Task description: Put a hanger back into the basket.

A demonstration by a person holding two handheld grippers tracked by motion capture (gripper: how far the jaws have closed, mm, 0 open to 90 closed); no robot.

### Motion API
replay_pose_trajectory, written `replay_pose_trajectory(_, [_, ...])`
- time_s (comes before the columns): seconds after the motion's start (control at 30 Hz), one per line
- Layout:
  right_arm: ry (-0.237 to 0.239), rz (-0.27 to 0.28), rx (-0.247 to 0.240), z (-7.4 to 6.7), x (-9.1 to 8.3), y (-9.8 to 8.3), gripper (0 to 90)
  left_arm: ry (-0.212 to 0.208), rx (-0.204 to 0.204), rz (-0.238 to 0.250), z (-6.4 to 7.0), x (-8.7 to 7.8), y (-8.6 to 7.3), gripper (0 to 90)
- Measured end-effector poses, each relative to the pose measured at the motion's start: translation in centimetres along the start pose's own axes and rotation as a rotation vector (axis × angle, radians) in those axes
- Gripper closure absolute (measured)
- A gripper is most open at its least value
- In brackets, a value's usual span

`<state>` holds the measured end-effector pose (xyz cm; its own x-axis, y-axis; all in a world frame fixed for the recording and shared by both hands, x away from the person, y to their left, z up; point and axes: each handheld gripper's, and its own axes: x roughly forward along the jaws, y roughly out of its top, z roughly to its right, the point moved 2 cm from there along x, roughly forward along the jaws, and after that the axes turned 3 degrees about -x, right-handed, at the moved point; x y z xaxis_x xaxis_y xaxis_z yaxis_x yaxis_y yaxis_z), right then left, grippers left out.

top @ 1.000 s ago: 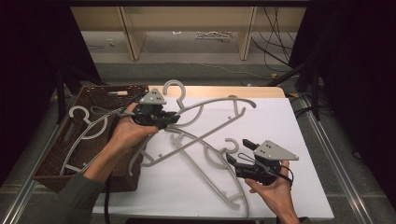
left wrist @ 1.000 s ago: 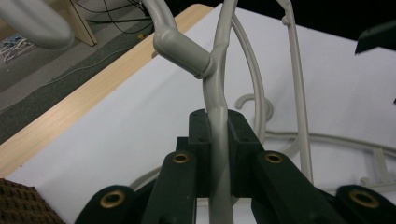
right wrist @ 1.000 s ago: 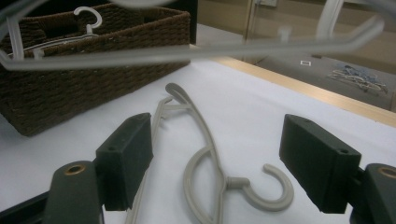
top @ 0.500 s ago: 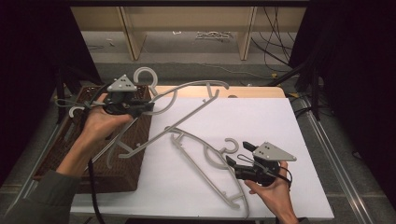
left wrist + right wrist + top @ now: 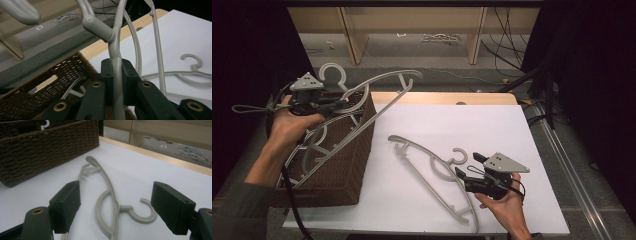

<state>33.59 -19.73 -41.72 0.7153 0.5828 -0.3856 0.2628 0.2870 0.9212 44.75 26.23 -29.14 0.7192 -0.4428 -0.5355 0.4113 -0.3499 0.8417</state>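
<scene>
My left gripper point(image 5: 337, 104) is shut on a grey plastic hanger point(image 5: 384, 81) just below its hook and holds it tilted over the brown wicker basket point(image 5: 343, 165). In the left gripper view the hanger's neck point(image 5: 115, 47) is pinched between the black pads point(image 5: 130, 75). A second grey hanger point(image 5: 430, 164) lies flat on the white table top point(image 5: 472, 125). My right gripper point(image 5: 466, 166) rests open at the front right, jaws wide apart and pointing at that hanger's hook point(image 5: 142, 214), with the hanger point(image 5: 108, 178) stretching away between them.
The basket point(image 5: 50, 145) stands at the table's left end with other grey hangers point(image 5: 314, 146) inside. A wooden edge point(image 5: 447, 97) runs along the table's far side. Shelf legs and cables point(image 5: 507, 55) lie on the floor beyond. The lying hanger point(image 5: 191, 72) shows at right in the left gripper view.
My left hand has carried its hanger leftward, from over the table to above the basket. The right gripper and the hanger on the table have stayed put.
</scene>
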Motion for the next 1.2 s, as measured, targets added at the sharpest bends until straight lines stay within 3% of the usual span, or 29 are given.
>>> replay_pose_trajectory(0.03, [0.003, -0.001, -0.002, 0.0, 0.0, 0.0, 24.9, 0.000, -0.025, 0.012, -0.3, 0.1, -0.2, 82.1])
replay_pose_trajectory(0.13, [0.020, -0.018, 0.011, -0.1, 0.1, -0.1, 25.0, 0.019, -0.003, 0.024, -1.6, 0.0, -0.7, 82.1])
replay_pose_trajectory(0.33, [0.009, -0.010, -0.001, 0.1, 0.0, -0.1, 25.1, 0.089, -0.046, 0.024, -4.2, 0.2, -2.0, 82.2])
replay_pose_trajectory(0.43, [0.005, -0.005, 0.002, 0.2, 0.1, -0.2, 25.1, 0.114, -0.035, 0.017, -5.3, 0.0, -2.9, 82.2])
replay_pose_trajectory(0.5, [0.012, -0.019, 0.015, 0.1, 0.1, -0.2, 25.1, 0.126, -0.051, 0.021, -5.8, 0.0, -3.6, 82.1])
replay_pose_trajectory(0.53, [0.003, -0.034, -0.002, 0.2, -0.1, -0.2, 25.1, 0.135, -0.046, 0.007, -6.0, -0.1, -3.9, 82.2])
replay_pose_trajectory(0.6, [0.024, -0.009, 0.012, 0.0, 0.3, -0.3, 25.1, 0.145, -0.045, 0.005, -6.4, 0.0, -4.5, 82.2])
replay_pose_trajectory(0.73, [0.020, -0.023, 0.000, 0.1, 0.2, -0.2, 25.2, 0.173, -0.062, -0.006, -7.4, 0.0, -5.8, 82.1])
replay_pose_trajectory(0.8, [0.029, -0.017, 0.016, 0.0, 0.2, -0.3, 25.2, 0.176, -0.090, 0.001, -7.9, 0.1, -6.6, 82.1])
replay_pose_trajectory(0.9, [0.010, -0.012, 0.003, 0.2, 0.2, -0.3, 25.2, 0.190, -0.113, -0.002, -8.6, 0.2, -7.6, 82.1])
replay_pose_trajectory(1.2, [0.026, -0.013, 0.024, 0.1, 0.3, -0.3, 24.7, 0.201, -0.123, -0.012, -9.5, -0.2, -9.3, 82.1])
